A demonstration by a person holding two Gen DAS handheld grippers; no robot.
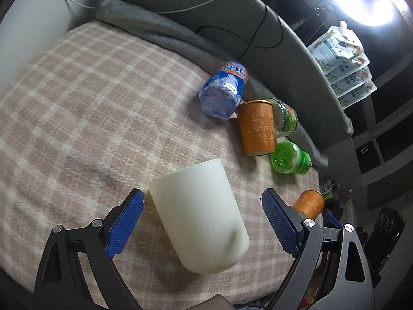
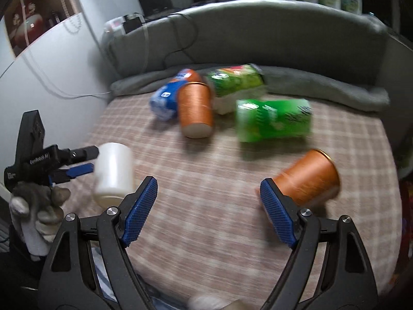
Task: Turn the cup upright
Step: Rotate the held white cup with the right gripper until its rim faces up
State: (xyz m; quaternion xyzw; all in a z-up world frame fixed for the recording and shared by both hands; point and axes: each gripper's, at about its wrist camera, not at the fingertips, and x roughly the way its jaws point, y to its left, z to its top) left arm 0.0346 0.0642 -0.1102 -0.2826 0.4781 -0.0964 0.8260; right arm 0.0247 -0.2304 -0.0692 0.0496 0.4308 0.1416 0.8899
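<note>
- White and matte, the plastic cup (image 1: 200,217) lay on its side on the checked blanket (image 1: 85,108), low in the centre of the left wrist view; in the right wrist view it sat at the left edge (image 2: 113,171).
- Its closed base pointed toward the left gripper (image 1: 204,222), so the mouth faced away; which way it would roll was hard to judge.
- That left gripper stood spread wide, one blue pad (image 1: 126,222) just beside the cup's flank and the other well clear, so nothing was pinched. The straddle looked like a set-up for closing on the body.
- Seen from the right wrist camera, the left gripper (image 2: 85,166) reached the cup from the frame's left, held in a gloved hand (image 2: 36,206).
- Also spread and empty, the right gripper (image 2: 209,206) hovered over bare blanket, with an orange paper cup (image 2: 307,178) lying near its right-hand pad.
- Clutter sat toward the upper right of the left view: a blue-labelled bottle (image 1: 222,90), a second orange paper cup (image 1: 255,129) and a green bottle (image 1: 289,159), all tipped over.
- Open blanket filled the left half of that view, giving room to swing the cup up.
- A grey padded rim (image 1: 296,59) bounded the far side, well apart from the cup.
</note>
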